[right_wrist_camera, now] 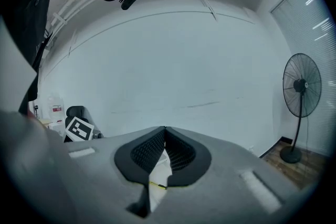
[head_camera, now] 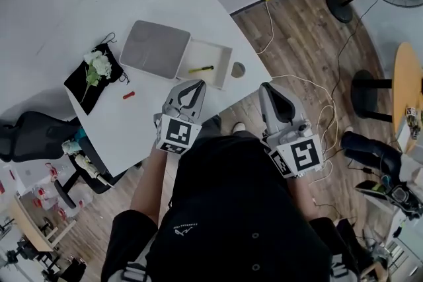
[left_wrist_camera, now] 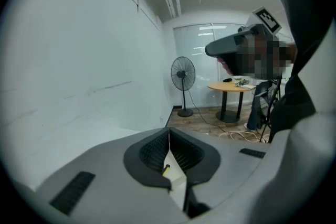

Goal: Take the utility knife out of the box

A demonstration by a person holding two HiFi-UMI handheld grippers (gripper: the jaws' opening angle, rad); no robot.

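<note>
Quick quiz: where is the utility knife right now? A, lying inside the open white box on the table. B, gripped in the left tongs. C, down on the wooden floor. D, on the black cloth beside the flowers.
A: the head view shows the utility knife lying in the open white box, while the left tongs and the right tongs are both shut on nothing.
</note>
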